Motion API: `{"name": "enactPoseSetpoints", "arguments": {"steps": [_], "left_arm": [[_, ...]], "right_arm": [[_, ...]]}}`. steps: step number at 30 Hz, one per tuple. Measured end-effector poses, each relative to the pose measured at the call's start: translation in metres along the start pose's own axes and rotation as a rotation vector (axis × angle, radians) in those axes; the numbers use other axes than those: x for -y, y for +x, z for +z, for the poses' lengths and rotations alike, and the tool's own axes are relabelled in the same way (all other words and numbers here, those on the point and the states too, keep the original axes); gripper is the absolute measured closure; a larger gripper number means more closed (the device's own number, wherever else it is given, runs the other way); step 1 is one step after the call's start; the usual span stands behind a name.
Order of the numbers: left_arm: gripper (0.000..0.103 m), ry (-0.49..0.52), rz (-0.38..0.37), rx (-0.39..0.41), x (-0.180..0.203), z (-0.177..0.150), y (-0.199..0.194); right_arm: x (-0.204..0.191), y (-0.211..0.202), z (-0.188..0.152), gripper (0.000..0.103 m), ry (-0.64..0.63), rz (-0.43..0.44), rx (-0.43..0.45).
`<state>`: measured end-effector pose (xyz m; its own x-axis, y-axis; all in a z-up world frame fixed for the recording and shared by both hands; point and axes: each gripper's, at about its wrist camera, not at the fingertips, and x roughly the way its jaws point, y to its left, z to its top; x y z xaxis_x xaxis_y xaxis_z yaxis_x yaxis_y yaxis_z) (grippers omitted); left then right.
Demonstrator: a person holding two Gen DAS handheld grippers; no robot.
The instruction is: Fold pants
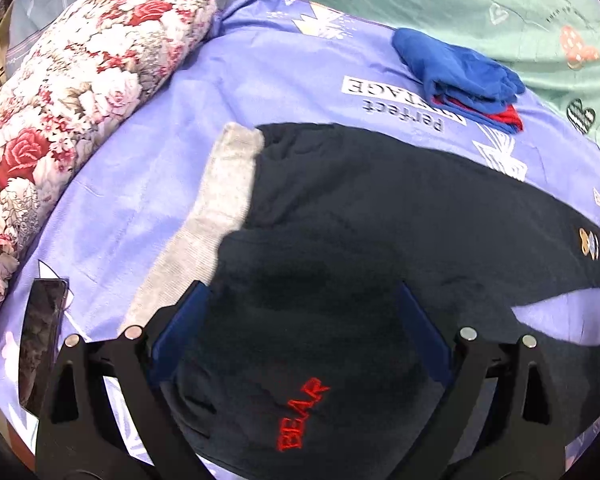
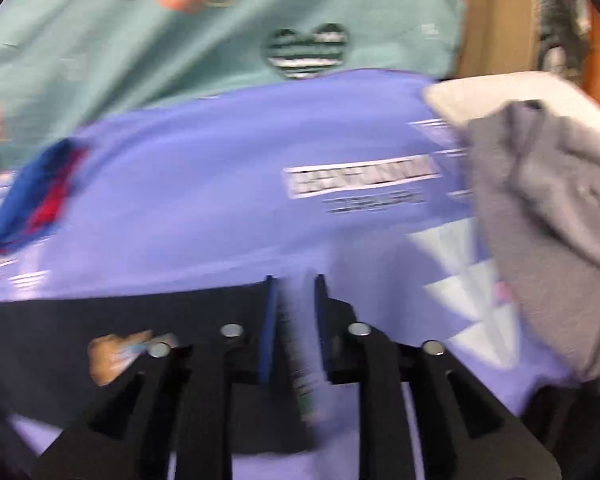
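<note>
My left claw (image 1: 300, 320) gapes wide over the black pants (image 1: 380, 220) marked "BEAR" on the lavender bedsheet (image 1: 148, 184) reading "Perfect"; my blurred right claw (image 2: 294, 316) is narrowly parted, holding nothing.

Left gripper (image 1: 300, 312): jaws spread wide, fingers pointing toward 12 o'clock. Right gripper (image 2: 294, 300): jaws nearly closed with a narrow gap, also pointing toward 12 o'clock.
</note>
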<state>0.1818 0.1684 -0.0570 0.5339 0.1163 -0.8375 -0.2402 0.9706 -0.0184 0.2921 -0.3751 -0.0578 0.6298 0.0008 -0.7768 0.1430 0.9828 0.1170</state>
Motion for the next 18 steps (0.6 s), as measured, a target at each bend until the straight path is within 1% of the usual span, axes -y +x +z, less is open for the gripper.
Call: {"name": "enactPoseSetpoints", "arguments": {"steps": [1,2,3,4,5,6,7,8,9,10,11,12,13,14,15,17,18], "left_arm": [[0.008,-0.014,0.005,0.004,-0.004,0.002,0.0],[0.008,-0.036,0.001,0.013,-0.01,0.006,-0.001],[0.008,-0.049,-0.011,0.02,-0.014,0.009,0.0],[0.007,-0.057,-0.025,0.021,-0.018,0.013,0.003],[0.007,-0.065,-0.02,0.009,-0.023,0.017,0.009],[0.007,-0.078,0.019,-0.012,-0.029,0.02,0.017],[0.007,-0.093,0.052,-0.03,-0.033,0.022,0.021],[0.007,-0.127,0.069,-0.058,-0.042,0.024,0.028],[0.007,-0.151,0.05,-0.07,-0.047,0.025,0.029],[0.007,-0.168,0.029,-0.074,-0.05,0.026,0.03],[0.007,-0.182,0.007,-0.07,-0.053,0.03,0.028],[0.007,-0.178,0.0,-0.061,-0.053,0.035,0.026],[0.007,-0.165,0.0,-0.047,-0.052,0.04,0.024],[0.007,-0.141,0.005,-0.022,-0.047,0.049,0.022],[0.007,-0.112,0.004,-0.003,-0.042,0.057,0.021],[0.007,-0.047,-0.002,-0.001,-0.029,0.073,0.028],[0.007,-0.015,-0.025,-0.011,-0.022,0.078,0.034]], "right_arm": [[-0.01,0.004,-0.006,0.07,-0.029,0.069,-0.045],[-0.021,0.012,-0.013,0.07,-0.066,0.136,-0.115],[-0.024,0.02,-0.018,0.07,-0.089,0.156,-0.167],[-0.024,0.033,-0.025,0.069,-0.114,0.131,-0.223],[-0.017,0.041,-0.026,0.073,-0.115,0.095,-0.238],[-0.008,0.043,-0.025,0.073,-0.086,0.108,-0.216],[0.008,0.042,-0.02,0.071,-0.015,0.022,-0.201],[0.018,0.039,-0.018,0.08,0.045,-0.055,-0.184],[0.027,0.032,-0.013,0.069,0.135,-0.087,-0.149],[0.029,0.027,-0.012,0.054,0.174,-0.132,-0.119],[0.023,0.018,-0.011,0.054,0.189,-0.148,-0.075],[0.012,0.012,-0.01,0.05,0.16,-0.106,-0.054],[-0.009,0.011,-0.008,0.039,0.09,-0.014,-0.06],[-0.026,0.013,-0.007,0.035,0.036,0.047,-0.073],[-0.044,0.014,-0.006,0.029,-0.011,0.088,-0.087],[-0.084,0.017,-0.01,0.028,-0.094,0.126,-0.102],[-0.098,0.02,-0.009,0.027,-0.123,0.148,-0.103]]}}
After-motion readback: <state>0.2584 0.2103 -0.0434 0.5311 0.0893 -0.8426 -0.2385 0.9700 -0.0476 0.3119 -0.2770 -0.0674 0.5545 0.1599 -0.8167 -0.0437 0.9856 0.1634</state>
